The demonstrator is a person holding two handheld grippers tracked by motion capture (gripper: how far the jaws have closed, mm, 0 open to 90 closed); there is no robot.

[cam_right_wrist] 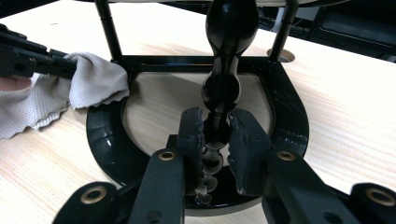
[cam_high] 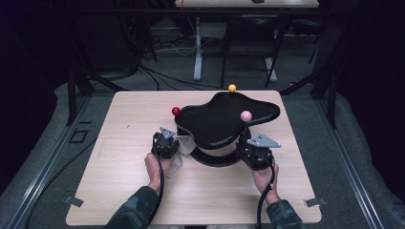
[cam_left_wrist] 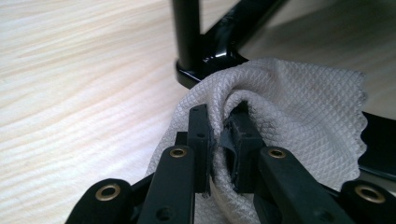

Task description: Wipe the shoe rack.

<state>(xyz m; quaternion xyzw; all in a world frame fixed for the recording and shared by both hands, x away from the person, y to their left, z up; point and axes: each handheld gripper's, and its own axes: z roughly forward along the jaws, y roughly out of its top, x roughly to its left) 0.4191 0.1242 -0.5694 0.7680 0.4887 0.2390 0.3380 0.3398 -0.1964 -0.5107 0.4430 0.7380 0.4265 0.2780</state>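
A black stand with a wavy tray top (cam_high: 224,117) rests on the wooden table (cam_high: 129,191). Its posts carry a red ball (cam_high: 176,111), a yellow ball (cam_high: 232,88) and a pink ball (cam_high: 246,115). My left gripper (cam_high: 167,143) is shut on a white textured cloth (cam_left_wrist: 289,102), which presses against the stand's black base ring (cam_left_wrist: 205,65) beside a thin post (cam_left_wrist: 186,32). My right gripper (cam_right_wrist: 215,126) is shut on the stand's turned black post (cam_right_wrist: 231,28), low down, over the base ring (cam_right_wrist: 289,107). The cloth (cam_right_wrist: 93,79) also shows at the left of the right gripper view.
The stand sits at the table's middle, with bare wood to its left, right and front. Black frame legs and cables stand on the floor beyond the far edge. Tape tabs mark the near corners (cam_high: 74,201).
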